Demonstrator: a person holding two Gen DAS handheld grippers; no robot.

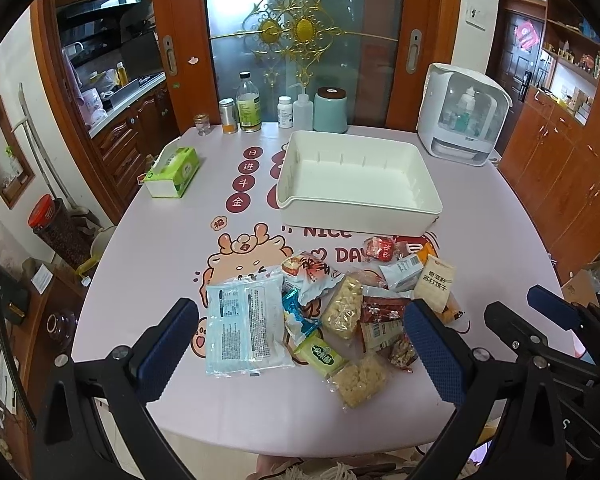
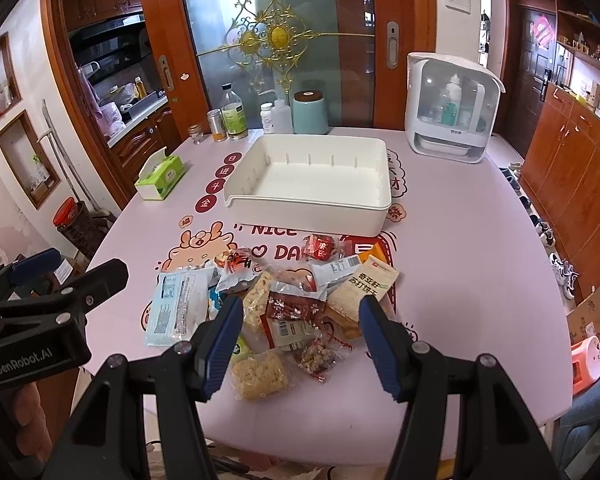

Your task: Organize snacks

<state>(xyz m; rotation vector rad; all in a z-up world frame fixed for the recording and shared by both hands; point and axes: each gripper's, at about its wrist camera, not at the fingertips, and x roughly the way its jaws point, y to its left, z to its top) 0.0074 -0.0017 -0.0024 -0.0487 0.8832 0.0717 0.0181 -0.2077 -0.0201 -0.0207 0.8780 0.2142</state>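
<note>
A heap of wrapped snacks lies on the pink table near its front edge. It includes a pale blue packet (image 1: 244, 320) (image 2: 180, 304), puffed-rice bars (image 1: 342, 308) (image 2: 260, 376), a cream cracker packet (image 1: 434, 282) (image 2: 366, 284) and a red sweet (image 1: 382, 250) (image 2: 320, 248). Behind the heap stands an empty white bin (image 1: 360, 216) (image 2: 300, 216). My left gripper (image 1: 300, 306) (image 2: 86, 262) hovers open over the heap's left half, holding nothing. Over the right half my right gripper (image 2: 300, 300) (image 1: 516, 302) is open too, a dark red packet (image 2: 296, 312) showing between its fingers, untouched.
A green tissue box (image 1: 174, 172) sits at the left of the table. Bottles, jars and a teal canister (image 1: 331, 110) line the back edge, with a white countertop cabinet (image 1: 464, 116) at the back right. A cardboard box (image 2: 596, 316) and shoes lie on the floor to the right.
</note>
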